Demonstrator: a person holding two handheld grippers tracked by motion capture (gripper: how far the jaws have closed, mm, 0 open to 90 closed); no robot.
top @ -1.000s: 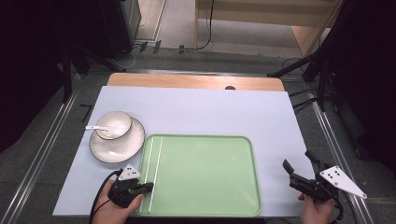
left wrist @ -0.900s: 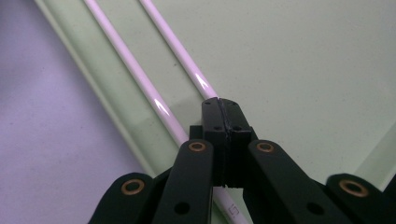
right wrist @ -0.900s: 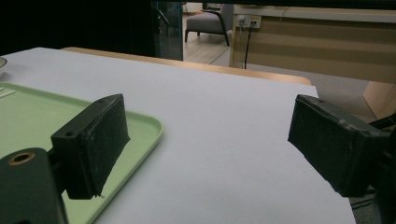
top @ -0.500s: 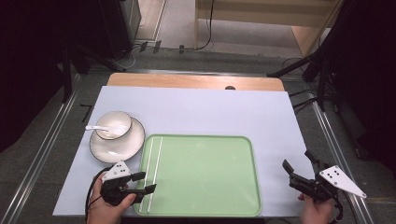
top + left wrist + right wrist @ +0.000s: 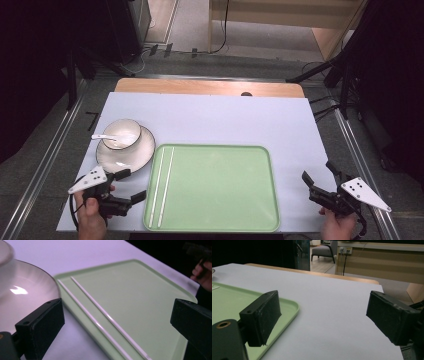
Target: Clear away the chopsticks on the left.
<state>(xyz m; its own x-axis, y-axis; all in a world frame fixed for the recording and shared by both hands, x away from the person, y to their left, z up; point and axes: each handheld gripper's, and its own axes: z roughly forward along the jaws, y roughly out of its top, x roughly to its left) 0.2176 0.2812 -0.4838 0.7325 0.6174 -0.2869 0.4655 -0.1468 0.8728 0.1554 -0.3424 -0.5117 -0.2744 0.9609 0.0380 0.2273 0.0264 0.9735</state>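
Now the left gripper (image 5: pixel 134 186) sits just off the near-left corner of the green tray (image 5: pixel 220 220), its jaws spread wide and aimed across the tray's left edge. 1 second ago it lay tighter against that corner with the jaws closer together; half a second ago they had begun to part, and they now stand wider, with the hand (image 5: pixel 90 216) drawn a little further left of the tray. In the left gripper view the 2 black jaws frame the 2 white chopsticks (image 5: pixel 100 315), which lie side by side along the tray's left side, close together and roughly parallel. They touch nothing but the tray and have not moved across the 3 pictures.

Left of the tray's far-left corner stands a white plate (image 5: pixel 137 152), its rim just beside the tray edge. A white bowl (image 5: pixel 120 134) rests on it with a white spoon (image 5: pixel 102 136) laid across the bowl's left rim. All 3 are where they were before.

The right gripper (image 5: pixel 322 180) hovers well off the tray's near-right corner, over the pale table cover (image 5: pixel 225 120), jaws wide and holding nothing, unchanged from the earlier pictures. In the right gripper view the tray's corner (image 5: pixel 292 307) shows beside its left jaw.
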